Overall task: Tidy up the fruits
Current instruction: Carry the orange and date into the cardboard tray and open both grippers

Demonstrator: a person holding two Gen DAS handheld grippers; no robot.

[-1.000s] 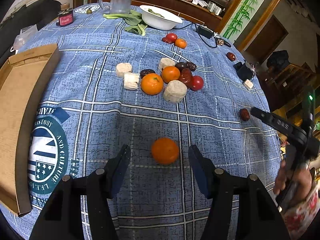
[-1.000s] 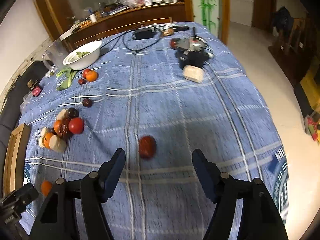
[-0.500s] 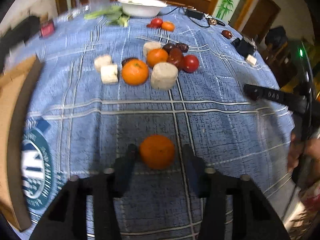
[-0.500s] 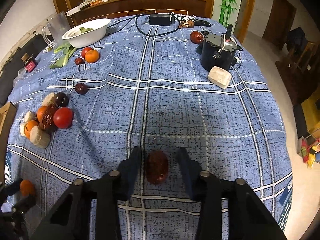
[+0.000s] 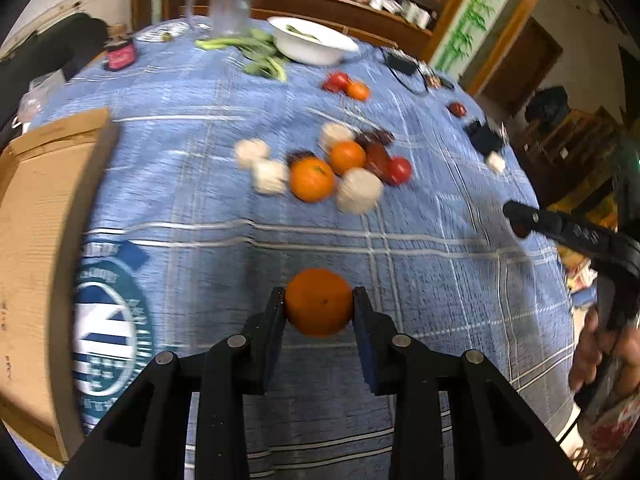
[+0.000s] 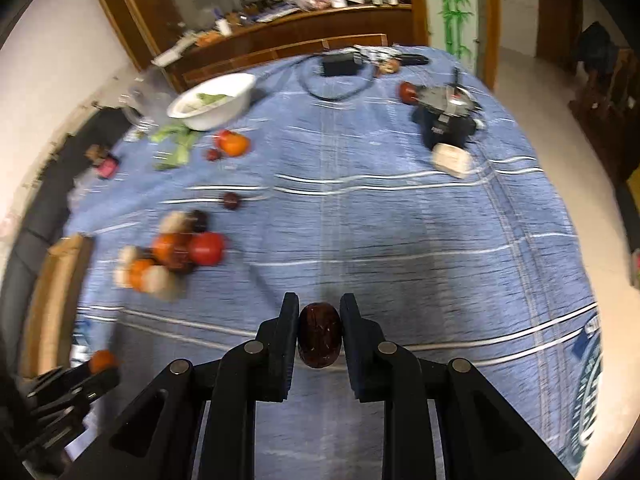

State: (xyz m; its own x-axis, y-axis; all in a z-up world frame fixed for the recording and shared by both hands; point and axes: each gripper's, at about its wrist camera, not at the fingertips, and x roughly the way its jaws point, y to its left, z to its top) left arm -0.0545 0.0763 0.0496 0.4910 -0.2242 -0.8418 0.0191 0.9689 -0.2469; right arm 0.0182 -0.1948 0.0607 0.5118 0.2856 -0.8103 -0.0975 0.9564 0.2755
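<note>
My left gripper [image 5: 319, 306] is shut on an orange [image 5: 319, 302] and holds it above the blue tablecloth [image 5: 420, 280]. My right gripper [image 6: 319, 322] is shut on a dark red date [image 6: 319, 335] over the cloth's near side. A pile of fruit [image 5: 344, 168] lies mid-table: oranges, a red tomato, dark dates and pale round pieces. It also shows in the right wrist view [image 6: 172, 252]. The right gripper shows at the right edge of the left wrist view [image 5: 520, 220]. The left gripper with its orange shows at the lower left of the right wrist view [image 6: 100, 362].
A cardboard box [image 5: 36, 248] lies on the left. A white bowl [image 5: 312, 42], greens, a glass jug [image 5: 230, 8] and a small tomato and orange [image 5: 348, 86] sit at the far side. A black device [image 6: 444, 116], a pale block [image 6: 450, 160] and cables lie on the right.
Both grippers have closed on their fruit, the left on the orange and the right on the date, and lifted them off the cloth. Both views are blurred by motion.
</note>
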